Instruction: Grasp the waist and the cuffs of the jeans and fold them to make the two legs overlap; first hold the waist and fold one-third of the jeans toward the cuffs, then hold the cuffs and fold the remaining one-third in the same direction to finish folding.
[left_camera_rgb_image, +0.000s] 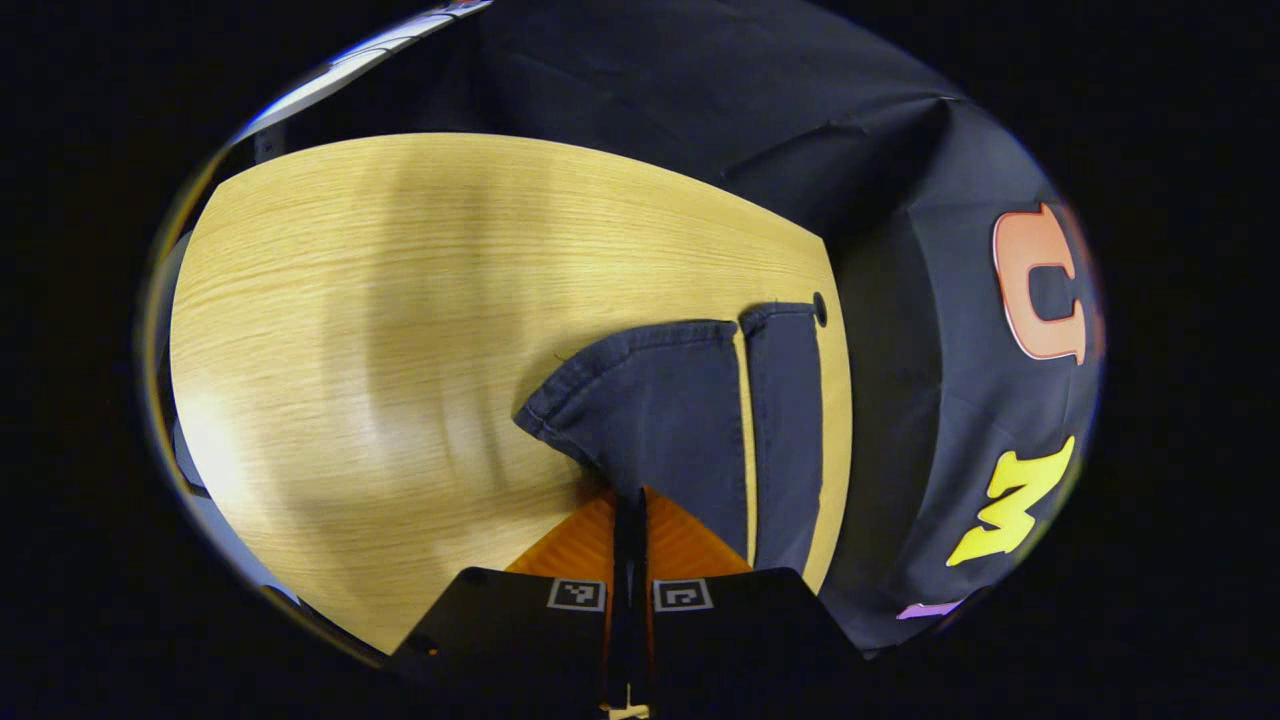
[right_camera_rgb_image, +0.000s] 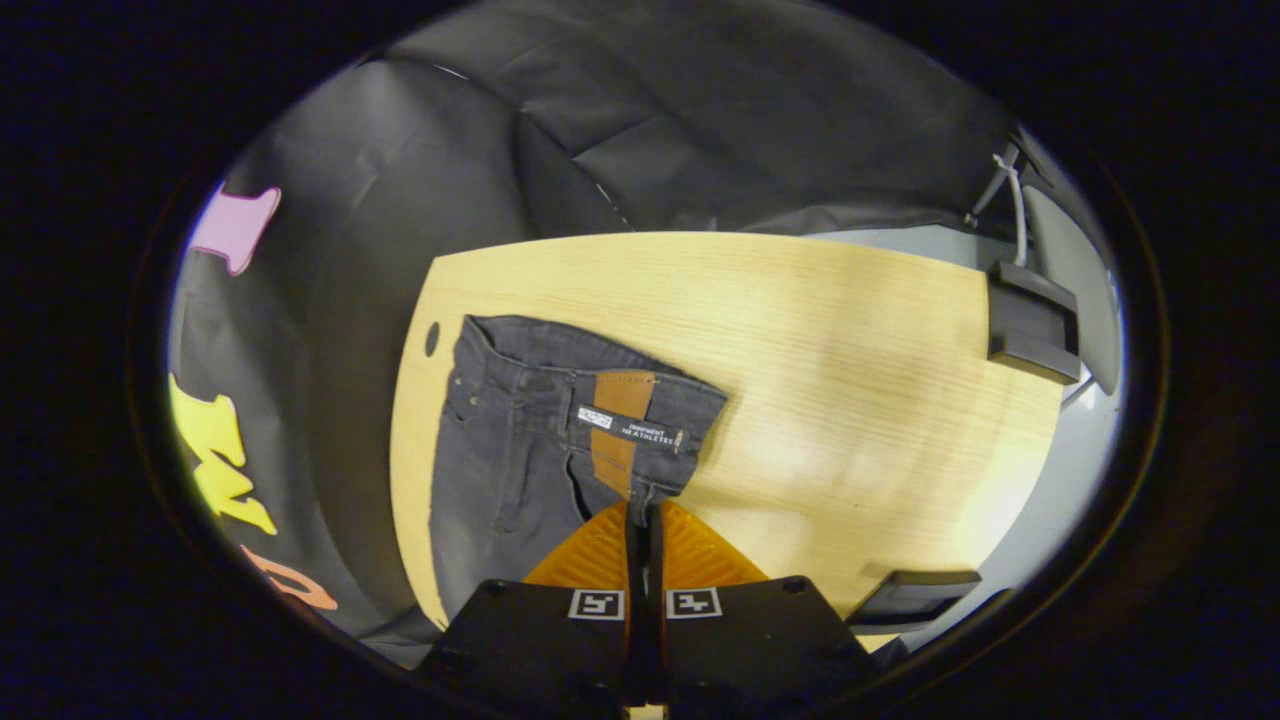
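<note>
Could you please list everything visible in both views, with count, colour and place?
jeans: one pair, dark blue-grey, near the table's edge by the wall; waist in the right gripper view, cuffs in the left gripper view.
leather patch: one, brown, on the waistband.
table: one, light wood, under the jeans.
black blocks: two, at the table's far and near edges.
left gripper: shut on the cuffs.
right gripper: shut on the waist.

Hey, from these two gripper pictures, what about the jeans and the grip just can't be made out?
- Left gripper view: the left gripper meets the jeans' cuffs; its own fingers hide the contact.
- Right gripper view: the right gripper covers the cloth below the waist; the grip is hidden.
- Both views: the gripper bodies hide the jeans' middle.
</note>
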